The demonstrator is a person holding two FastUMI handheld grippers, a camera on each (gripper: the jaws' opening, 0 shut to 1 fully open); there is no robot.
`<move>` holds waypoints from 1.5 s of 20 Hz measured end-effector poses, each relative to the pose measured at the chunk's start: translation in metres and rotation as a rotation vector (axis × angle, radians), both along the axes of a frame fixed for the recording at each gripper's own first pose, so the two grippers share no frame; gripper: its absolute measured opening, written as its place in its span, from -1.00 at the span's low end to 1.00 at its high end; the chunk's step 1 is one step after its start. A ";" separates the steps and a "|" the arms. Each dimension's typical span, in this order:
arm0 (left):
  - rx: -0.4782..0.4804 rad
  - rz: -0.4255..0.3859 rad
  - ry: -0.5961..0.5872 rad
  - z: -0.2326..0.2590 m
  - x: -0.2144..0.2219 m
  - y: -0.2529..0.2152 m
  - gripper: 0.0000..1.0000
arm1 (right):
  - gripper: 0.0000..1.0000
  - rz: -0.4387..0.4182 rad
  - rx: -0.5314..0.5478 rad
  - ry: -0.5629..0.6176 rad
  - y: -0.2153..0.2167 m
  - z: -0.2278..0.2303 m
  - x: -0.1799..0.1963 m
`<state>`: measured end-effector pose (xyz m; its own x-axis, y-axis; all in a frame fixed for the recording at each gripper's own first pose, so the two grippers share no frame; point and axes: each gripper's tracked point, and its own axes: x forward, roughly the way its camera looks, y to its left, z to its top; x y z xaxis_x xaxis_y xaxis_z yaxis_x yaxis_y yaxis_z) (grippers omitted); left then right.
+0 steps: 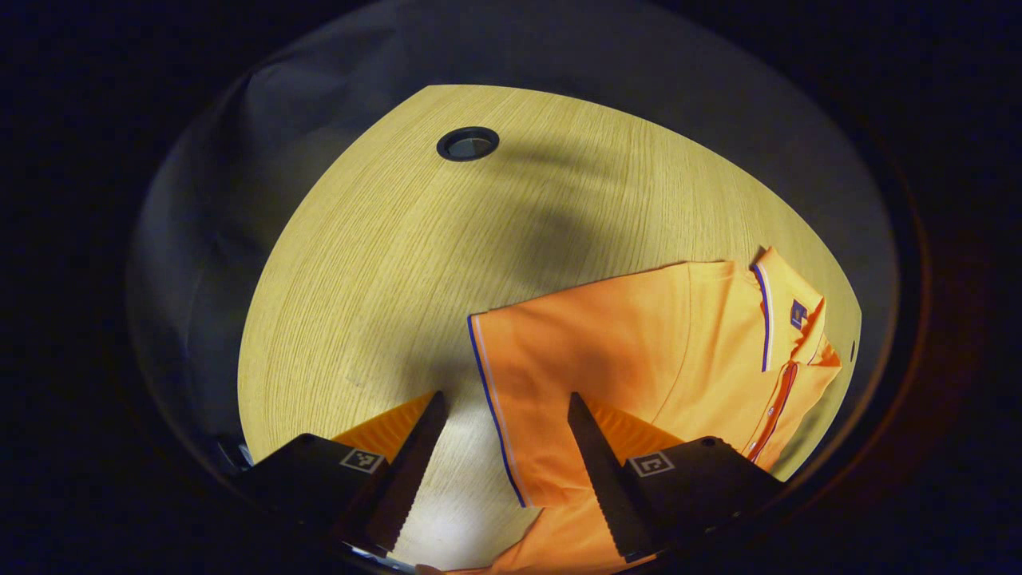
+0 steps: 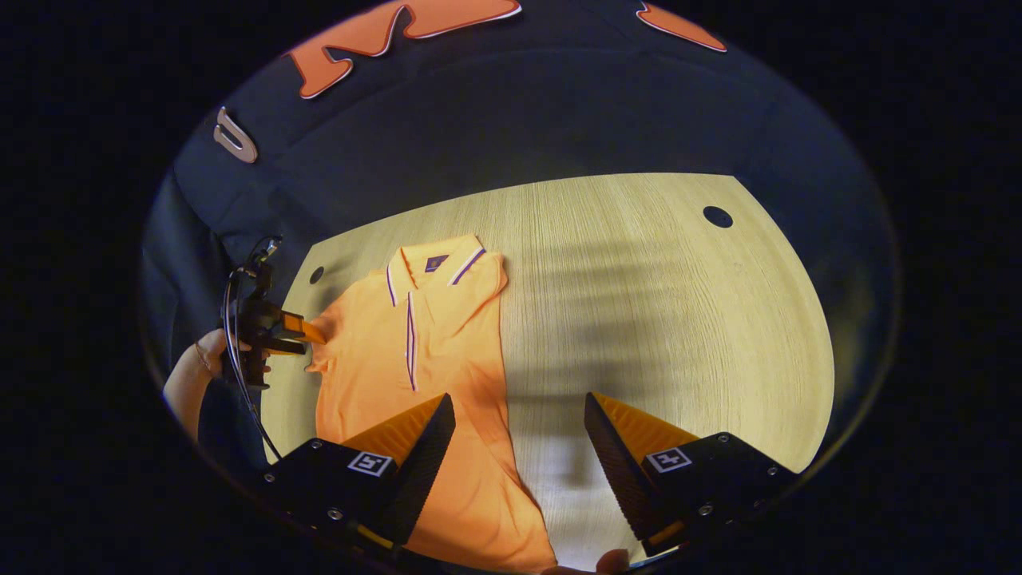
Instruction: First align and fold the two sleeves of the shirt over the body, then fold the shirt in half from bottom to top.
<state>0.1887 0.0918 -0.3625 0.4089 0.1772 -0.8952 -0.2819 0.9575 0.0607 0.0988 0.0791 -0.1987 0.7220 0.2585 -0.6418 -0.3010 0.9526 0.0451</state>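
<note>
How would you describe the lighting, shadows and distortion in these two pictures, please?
Left gripper view: the fisheye bends the table edge into a curve, a broad soft shadow crosses the wood above the shirt, and the surroundings go dark. Right gripper view: striped shadows lie on the table right of the shirt, the light is warm and dim, and the edges darken.

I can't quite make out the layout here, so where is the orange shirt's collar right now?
In the right gripper view, the collar sits at the shirt's far end on the wooden table, near the booth's back wall, left of that view's middle.
</note>
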 end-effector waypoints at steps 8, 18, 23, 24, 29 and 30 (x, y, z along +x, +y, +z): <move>-0.008 -0.051 -0.072 0.002 0.009 -0.016 -0.98 | 0.98 -0.011 0.030 -0.012 -0.011 0.010 -0.004; 0.167 -0.216 -0.203 0.082 0.016 -0.063 -0.99 | 0.98 -0.004 0.025 -0.054 -0.031 0.021 -0.012; 0.171 -0.261 -0.198 0.086 0.005 -0.110 -0.98 | 0.99 0.005 0.033 -0.061 -0.040 0.024 -0.018; 0.175 -0.268 -0.191 0.084 0.004 -0.119 -0.98 | 0.98 0.006 0.033 -0.065 -0.043 0.025 -0.018; 0.190 -0.326 -0.166 0.070 0.001 -0.168 -0.98 | 0.98 0.011 0.033 -0.070 -0.053 0.024 -0.023; 0.202 -0.337 -0.161 0.067 0.002 -0.176 -0.98 | 0.98 0.010 0.032 -0.070 -0.055 0.023 -0.023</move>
